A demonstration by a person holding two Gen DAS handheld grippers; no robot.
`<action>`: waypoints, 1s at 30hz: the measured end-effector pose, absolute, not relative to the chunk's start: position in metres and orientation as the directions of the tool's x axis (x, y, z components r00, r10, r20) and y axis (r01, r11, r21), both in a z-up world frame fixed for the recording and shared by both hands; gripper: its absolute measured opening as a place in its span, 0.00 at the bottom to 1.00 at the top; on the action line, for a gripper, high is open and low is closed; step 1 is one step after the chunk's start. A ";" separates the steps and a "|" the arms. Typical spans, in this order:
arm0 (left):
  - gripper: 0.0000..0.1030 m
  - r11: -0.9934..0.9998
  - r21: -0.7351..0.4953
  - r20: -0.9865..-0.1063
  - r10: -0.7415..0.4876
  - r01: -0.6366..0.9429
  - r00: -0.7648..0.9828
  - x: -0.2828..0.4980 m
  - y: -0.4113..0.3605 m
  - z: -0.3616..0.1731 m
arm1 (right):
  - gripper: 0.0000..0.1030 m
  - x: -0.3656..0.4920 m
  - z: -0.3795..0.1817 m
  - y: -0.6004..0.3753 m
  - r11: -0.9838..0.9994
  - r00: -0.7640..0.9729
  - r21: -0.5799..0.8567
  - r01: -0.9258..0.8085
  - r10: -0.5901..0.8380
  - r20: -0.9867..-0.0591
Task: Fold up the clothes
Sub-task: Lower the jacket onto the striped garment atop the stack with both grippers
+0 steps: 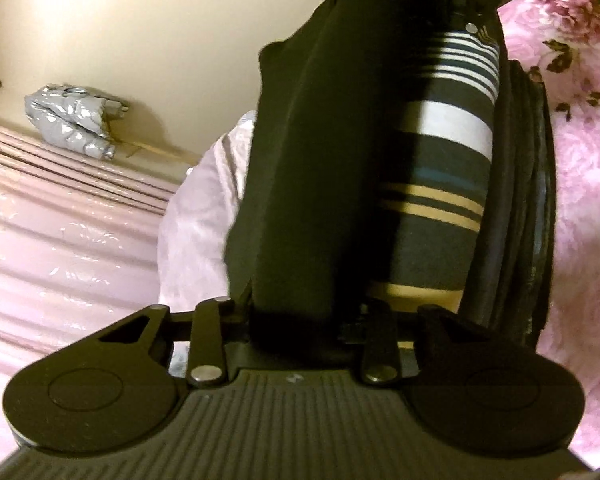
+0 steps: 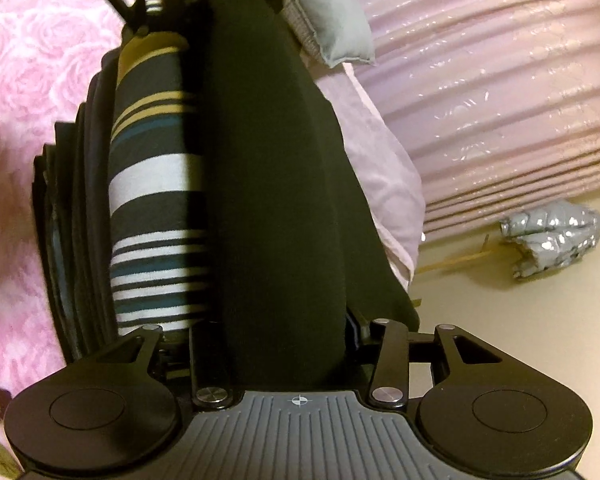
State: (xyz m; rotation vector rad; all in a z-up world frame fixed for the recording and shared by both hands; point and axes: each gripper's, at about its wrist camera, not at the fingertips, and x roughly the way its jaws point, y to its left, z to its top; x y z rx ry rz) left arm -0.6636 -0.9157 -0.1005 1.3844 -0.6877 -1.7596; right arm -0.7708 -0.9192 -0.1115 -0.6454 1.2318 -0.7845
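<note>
Striped cloth beside black garment, pink bedding

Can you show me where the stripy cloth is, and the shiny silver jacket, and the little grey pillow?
stripy cloth [image 1: 440, 136]: left wrist view, on its broad white stripe.
shiny silver jacket [image 2: 552, 236]: right wrist view, middle of the crumpled heap.
little grey pillow [image 2: 336, 28]: right wrist view, on its plain grey face.

Left gripper, right gripper, matte black bodies, round side discs, silver rivets, ribbed grey base plates behind the tongs
</note>
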 end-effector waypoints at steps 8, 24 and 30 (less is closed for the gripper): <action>0.26 -0.530 0.815 -0.527 -0.846 0.236 -0.082 -0.669 -0.905 -0.114 | 0.79 -0.796 -0.105 -0.914 0.571 0.103 -0.782 0.251 -0.819 -0.565; 0.25 -0.518 0.791 -0.507 -0.853 0.327 -0.125 -0.655 -0.875 -0.084 | 0.36 -0.820 -0.075 -0.897 0.572 0.116 -0.731 0.371 -0.810 -0.575; 0.24 -0.522 0.810 -0.522 -0.849 0.269 -0.076 -0.658 -0.875 -0.121 | 0.37 -0.808 -0.124 -0.891 0.606 0.078 -0.740 0.293 -0.786 -0.613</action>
